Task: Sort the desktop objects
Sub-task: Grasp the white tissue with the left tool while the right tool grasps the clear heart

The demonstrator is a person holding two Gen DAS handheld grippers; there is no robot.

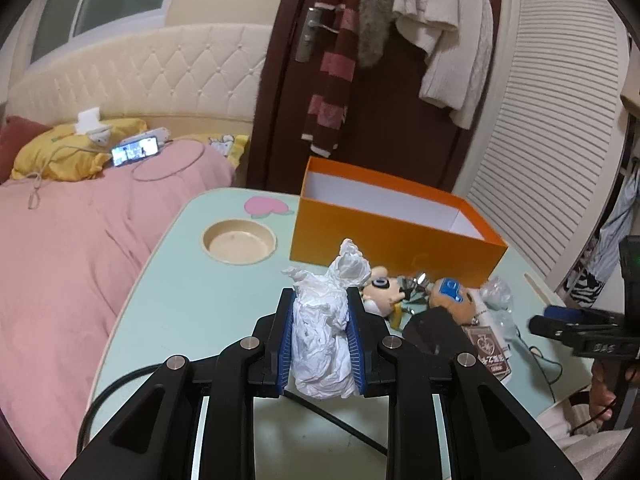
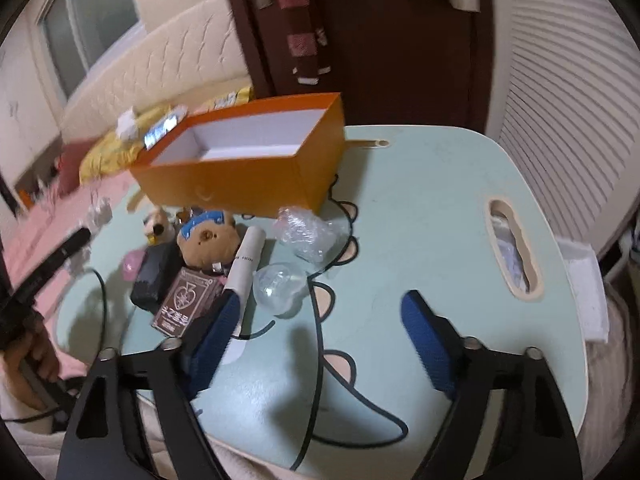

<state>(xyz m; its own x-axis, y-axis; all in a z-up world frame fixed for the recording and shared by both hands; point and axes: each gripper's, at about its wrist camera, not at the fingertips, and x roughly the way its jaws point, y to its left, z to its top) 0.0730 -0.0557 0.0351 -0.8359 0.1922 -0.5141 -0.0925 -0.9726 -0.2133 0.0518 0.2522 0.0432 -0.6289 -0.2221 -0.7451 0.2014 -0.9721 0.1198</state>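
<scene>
Left gripper [image 1: 320, 322]: blue ribbed pads pinch crumpled white tissue [image 1: 322, 332].
Right gripper [image 2: 320, 320]: spread, empty.
Right view only: clear crinkled plastic [image 2: 306, 232].

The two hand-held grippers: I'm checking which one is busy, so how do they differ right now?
The left hand-held gripper is clamped on a crumpled white tissue, while the right hand-held gripper stands open with nothing between its pads. The left one's jaws sit narrow; the right one's are spread wide above the pale green table. Both have black arms with blue ribbed pads.
</scene>
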